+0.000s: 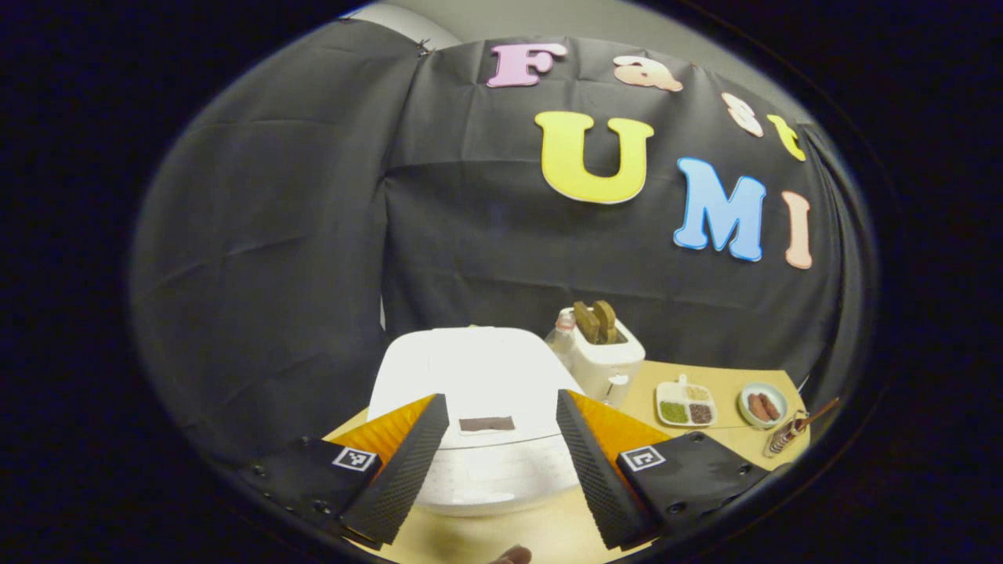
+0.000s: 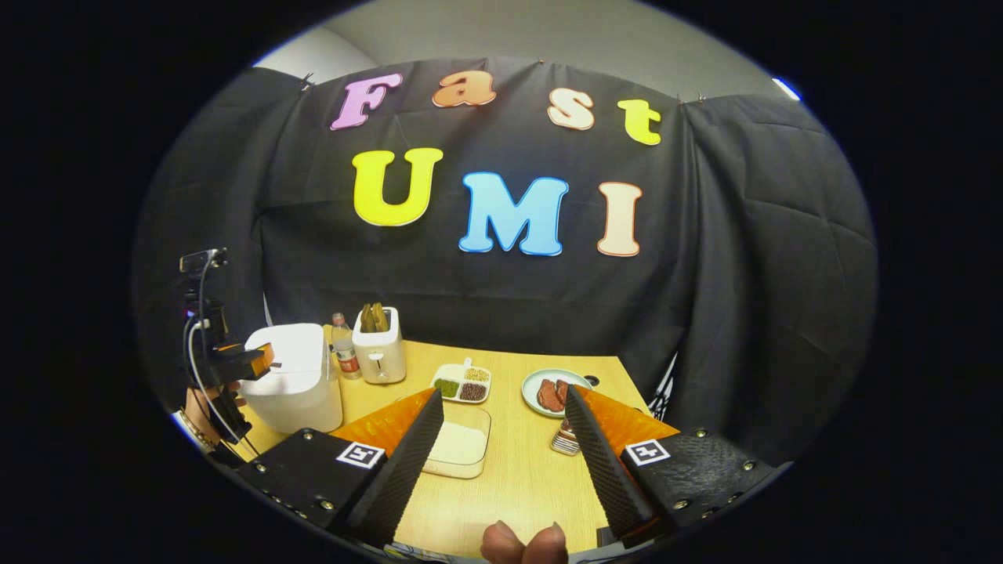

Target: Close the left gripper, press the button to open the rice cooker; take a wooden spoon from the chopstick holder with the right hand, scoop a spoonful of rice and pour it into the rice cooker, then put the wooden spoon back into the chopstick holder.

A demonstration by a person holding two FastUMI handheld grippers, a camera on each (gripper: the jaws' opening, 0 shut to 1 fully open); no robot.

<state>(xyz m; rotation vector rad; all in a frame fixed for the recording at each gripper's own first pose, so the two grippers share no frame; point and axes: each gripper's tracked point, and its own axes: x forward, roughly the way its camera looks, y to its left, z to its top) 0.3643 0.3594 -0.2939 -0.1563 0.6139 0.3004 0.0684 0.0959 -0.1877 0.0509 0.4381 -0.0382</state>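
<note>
Black cloth backs a pale wood worktop (image 2: 517, 470). White cooker (image 1: 478, 392), lid down, sits ahead of the spread left gripper (image 1: 495, 462); right gripper (image 2: 501, 462) spread too.

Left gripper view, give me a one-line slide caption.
Open left gripper poised over the closed white rice cooker, jaws apart, with a cream toaster behind on the wooden table.

in the right gripper view the rice cooker (image 2: 291, 376) stands at the counter's (image 2: 509, 470) left, with a bottle (image 2: 343, 345) and toaster (image 2: 379, 345) just right of it. a divided dish (image 2: 462, 384) lies behind the rice container (image 2: 458, 448); a plate (image 2: 552, 390) lies right, behind the chopstick holder (image 2: 566, 440).
</note>
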